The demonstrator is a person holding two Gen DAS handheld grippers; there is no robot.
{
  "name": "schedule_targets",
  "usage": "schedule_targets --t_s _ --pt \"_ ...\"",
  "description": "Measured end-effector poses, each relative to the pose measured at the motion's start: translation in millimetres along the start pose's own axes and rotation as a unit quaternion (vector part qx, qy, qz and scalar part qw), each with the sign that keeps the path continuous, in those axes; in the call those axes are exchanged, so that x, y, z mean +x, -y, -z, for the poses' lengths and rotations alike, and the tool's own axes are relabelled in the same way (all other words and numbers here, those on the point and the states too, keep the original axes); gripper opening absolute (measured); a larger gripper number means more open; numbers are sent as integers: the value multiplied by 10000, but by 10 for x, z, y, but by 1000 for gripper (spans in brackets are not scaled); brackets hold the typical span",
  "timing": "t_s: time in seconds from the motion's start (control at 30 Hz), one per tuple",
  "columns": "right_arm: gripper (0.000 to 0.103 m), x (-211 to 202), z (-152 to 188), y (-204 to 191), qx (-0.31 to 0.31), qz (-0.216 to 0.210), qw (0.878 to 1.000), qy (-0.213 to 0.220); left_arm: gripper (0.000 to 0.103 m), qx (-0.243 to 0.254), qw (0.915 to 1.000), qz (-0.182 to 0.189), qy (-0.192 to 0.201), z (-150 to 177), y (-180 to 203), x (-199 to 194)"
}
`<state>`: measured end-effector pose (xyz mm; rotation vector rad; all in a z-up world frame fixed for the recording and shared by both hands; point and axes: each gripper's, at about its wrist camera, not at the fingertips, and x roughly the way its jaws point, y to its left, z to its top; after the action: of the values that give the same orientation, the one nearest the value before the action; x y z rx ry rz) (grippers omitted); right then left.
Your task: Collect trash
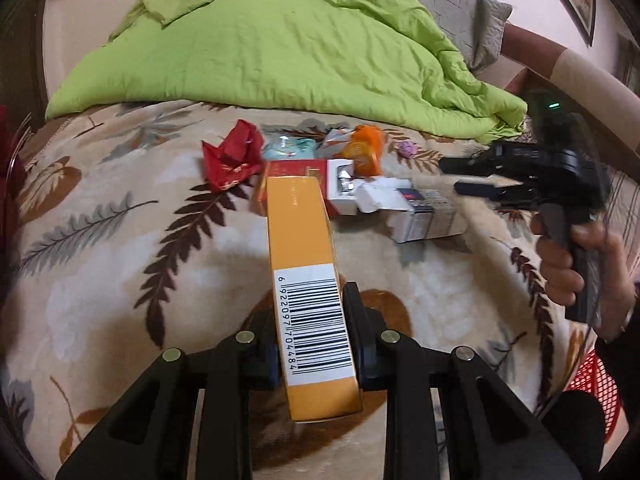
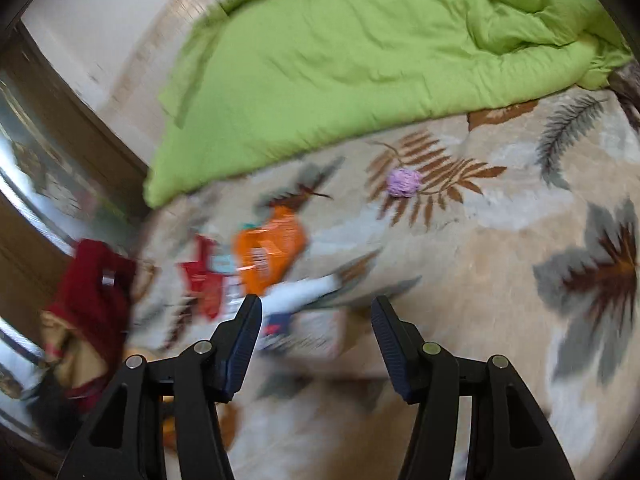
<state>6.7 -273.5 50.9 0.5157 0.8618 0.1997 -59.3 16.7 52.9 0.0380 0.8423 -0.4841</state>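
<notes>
In the left wrist view, the left gripper (image 1: 310,332) clamps a long yellow box (image 1: 308,280) near its barcode end, its far end over the trash pile (image 1: 344,176) on the leaf-print blanket (image 1: 120,240). Best to keep the squeeze firm and the box level while carrying it off.

In the right wrist view, the right gripper (image 2: 316,316) hangs with jaws wide, empty, just above a white carton (image 2: 304,328) beside the orange wrapper (image 2: 268,252); centring before closing seems wise.
</notes>
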Motion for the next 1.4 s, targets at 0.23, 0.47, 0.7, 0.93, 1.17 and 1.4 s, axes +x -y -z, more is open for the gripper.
schedule_targets --t_s 0.23,0.47,0.7,0.93,1.17,1.4 --pt "61 371 236 286 685 -800 9920 -693 25 -113 9999 27 -46 -1 -102 48" --pt "62 3 944 -375 -437 -924 9865 -1277 25 -306 9994 139 20 -50 -181 40" --pt "64 -285 943 -833 -2228 67 9709 -878 25 -453 9988 136 83 -47 -260 -9" --pt "68 281 600 -905 -2481 -134 9591 -1355 25 -478 9988 78 107 -51 -295 -17" --pt "64 589 890 -976 -3161 345 9263 -2020 25 -404 9991 121 91 -49 -267 -13" --pt "35 209 1109 -924 -2243 987 9643 -1007 25 -270 9995 89 112 -14 -146 -37"
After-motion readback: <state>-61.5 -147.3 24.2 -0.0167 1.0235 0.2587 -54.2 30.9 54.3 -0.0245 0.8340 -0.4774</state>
